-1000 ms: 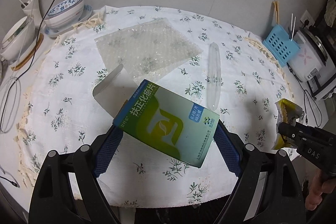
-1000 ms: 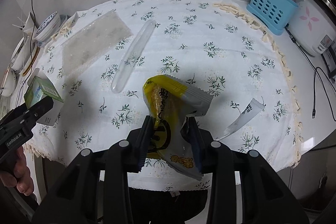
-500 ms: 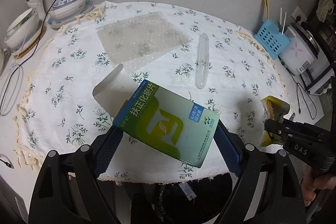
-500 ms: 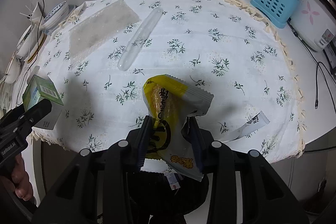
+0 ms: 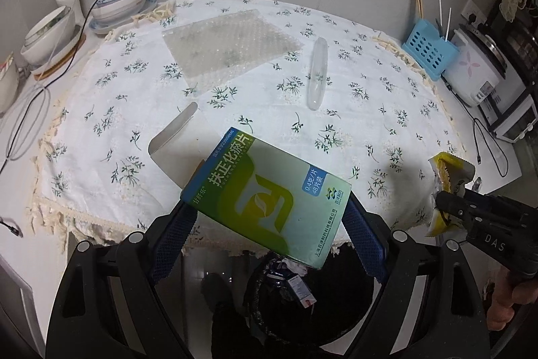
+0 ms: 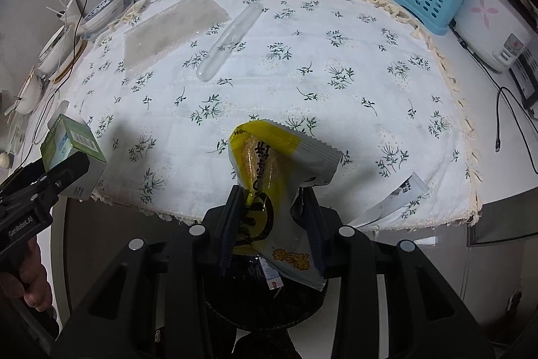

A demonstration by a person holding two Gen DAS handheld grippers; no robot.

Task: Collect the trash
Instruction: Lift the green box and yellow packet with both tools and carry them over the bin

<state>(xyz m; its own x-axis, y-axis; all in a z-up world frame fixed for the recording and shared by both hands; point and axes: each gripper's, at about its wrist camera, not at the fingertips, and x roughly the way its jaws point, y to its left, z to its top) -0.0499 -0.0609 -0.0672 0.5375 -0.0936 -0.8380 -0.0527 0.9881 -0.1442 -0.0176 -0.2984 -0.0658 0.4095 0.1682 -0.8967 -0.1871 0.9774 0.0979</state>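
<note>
My left gripper [image 5: 265,217] is shut on a green and blue medicine box [image 5: 269,194] with its white flap open, held past the table's front edge above a black trash bin [image 5: 312,301]. The box also shows in the right wrist view [image 6: 72,150]. My right gripper [image 6: 272,207] is shut on a yellow and white snack wrapper [image 6: 269,164], held over the same bin [image 6: 269,301]. The wrapper also shows in the left wrist view [image 5: 449,177]. On the floral tablecloth [image 6: 302,90] lie a bubble-wrap sheet [image 5: 228,46], a clear plastic tube [image 5: 317,73] and a white sachet [image 6: 396,197].
Stacked bowls [image 5: 117,5] and cables [image 5: 30,110] sit at the table's left. A blue utensil holder [image 6: 427,2] and a white rice cooker [image 6: 494,22] stand at the right. The bin holds some packaging.
Both grippers have pulled back from over the table to beyond its front edge, each still holding its item. The trash bin has come into view beneath them.
</note>
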